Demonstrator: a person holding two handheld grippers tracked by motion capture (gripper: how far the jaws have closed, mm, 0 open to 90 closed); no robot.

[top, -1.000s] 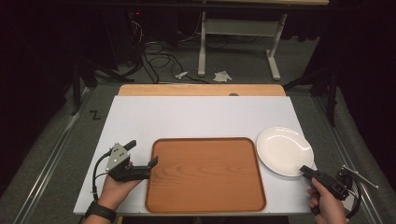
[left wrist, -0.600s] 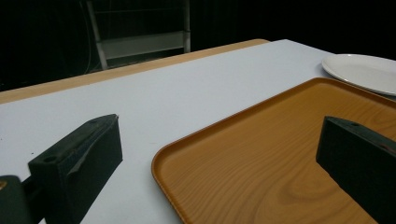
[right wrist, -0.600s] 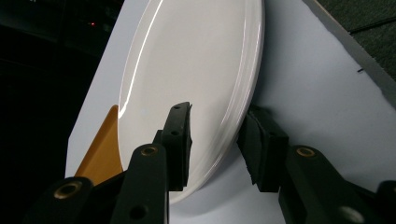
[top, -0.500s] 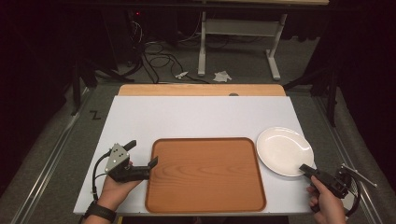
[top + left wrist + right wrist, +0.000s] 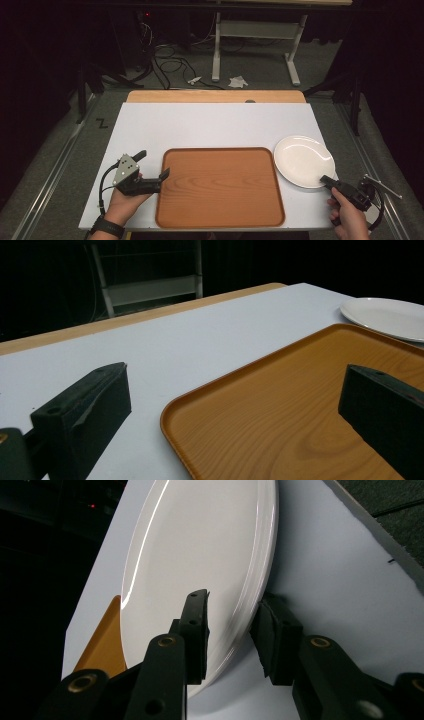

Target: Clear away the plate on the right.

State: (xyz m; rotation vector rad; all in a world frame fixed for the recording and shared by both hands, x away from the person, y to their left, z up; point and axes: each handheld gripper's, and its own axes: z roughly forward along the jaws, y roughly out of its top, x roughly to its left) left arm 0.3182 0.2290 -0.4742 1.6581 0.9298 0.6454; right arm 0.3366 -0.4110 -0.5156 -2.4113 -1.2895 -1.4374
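The right claw (image 5: 227, 630) straddles the white plate's (image 5: 200, 555) near rim, jaws apart, not yet clamped. The left claw (image 5: 235, 405) gapes over the empty tray (image 5: 300, 410).

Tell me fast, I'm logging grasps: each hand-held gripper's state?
Left hand-held gripper: open, holding nothing.
Right hand-held gripper: open, jaws straddling the white plate rim.
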